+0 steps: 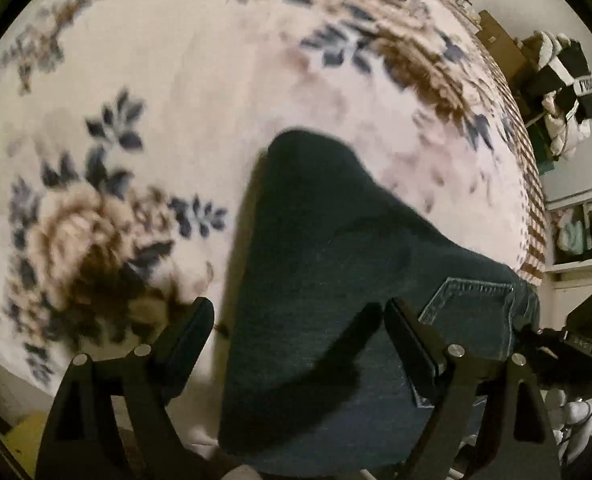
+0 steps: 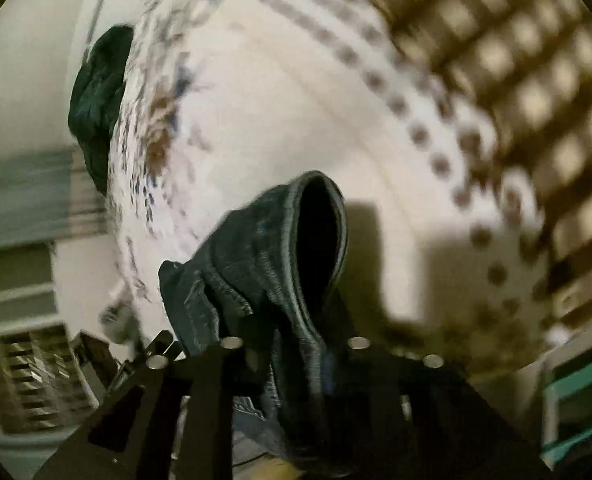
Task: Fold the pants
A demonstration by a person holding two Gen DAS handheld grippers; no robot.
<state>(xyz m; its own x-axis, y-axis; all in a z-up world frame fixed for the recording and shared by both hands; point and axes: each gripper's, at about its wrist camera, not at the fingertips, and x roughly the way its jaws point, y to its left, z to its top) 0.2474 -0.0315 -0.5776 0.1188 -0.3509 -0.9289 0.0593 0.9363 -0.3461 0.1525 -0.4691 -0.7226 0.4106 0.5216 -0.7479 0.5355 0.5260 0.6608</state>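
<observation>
Dark blue jeans (image 1: 323, 272) lie on a white floral blanket (image 1: 200, 92), with a back pocket (image 1: 471, 312) showing at the right. My left gripper (image 1: 296, 312) is open, its fingers spread wide on either side of the denim, just above it. In the right wrist view my right gripper (image 2: 292, 340) is shut on the jeans (image 2: 280, 264), holding a bunched, stitched edge lifted above the blanket (image 2: 296, 100). The fingertips are hidden by the cloth. Both views are motion-blurred.
The blanket's brown checked border (image 2: 515, 80) runs along its edge. A dark green cloth (image 2: 100, 96) lies at the blanket's far side. Shelves with clothes (image 1: 567, 92) and a black device (image 1: 575, 336) stand beyond the blanket.
</observation>
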